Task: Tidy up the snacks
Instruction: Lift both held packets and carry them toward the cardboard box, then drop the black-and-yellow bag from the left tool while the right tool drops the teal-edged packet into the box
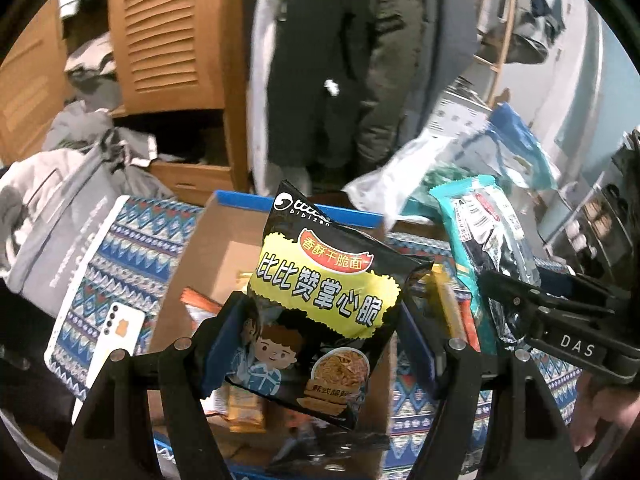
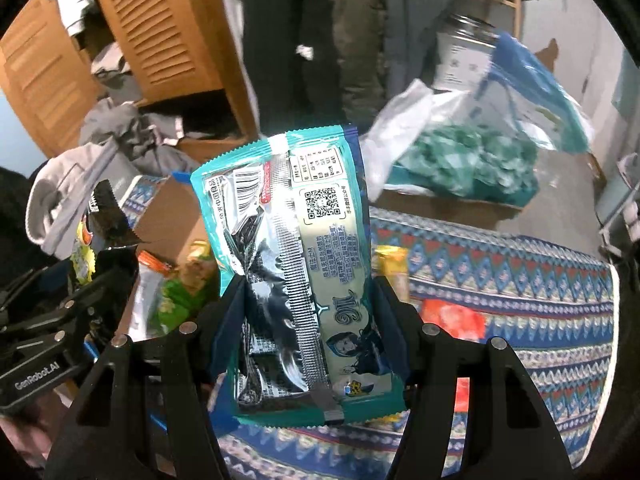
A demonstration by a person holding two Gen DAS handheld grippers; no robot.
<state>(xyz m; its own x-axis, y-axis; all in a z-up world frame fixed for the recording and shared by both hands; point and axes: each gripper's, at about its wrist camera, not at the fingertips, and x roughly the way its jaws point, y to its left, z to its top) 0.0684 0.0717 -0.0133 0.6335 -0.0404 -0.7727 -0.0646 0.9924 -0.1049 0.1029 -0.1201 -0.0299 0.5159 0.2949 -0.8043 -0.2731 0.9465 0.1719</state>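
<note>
My left gripper (image 1: 320, 344) is shut on a black and yellow noodle snack bag (image 1: 320, 292) and holds it upright above an open cardboard box (image 1: 224, 248) with a blue rim. My right gripper (image 2: 308, 316) is shut on a teal and silver snack packet (image 2: 288, 240), back side toward the camera, held above the patterned cloth (image 2: 500, 280). That packet (image 1: 480, 232) and the right gripper also show at the right of the left wrist view. Several snack packs (image 2: 180, 292) lie inside the box. A yellow pack (image 2: 394, 268) and a red pack (image 2: 452, 316) lie on the cloth.
A white phone (image 1: 116, 344) lies on the patterned cloth left of the box. A grey bag (image 1: 60, 216) and clothes sit at the left. A plastic bag of green items (image 2: 460, 160) and a wooden wardrobe (image 1: 168, 32) stand behind.
</note>
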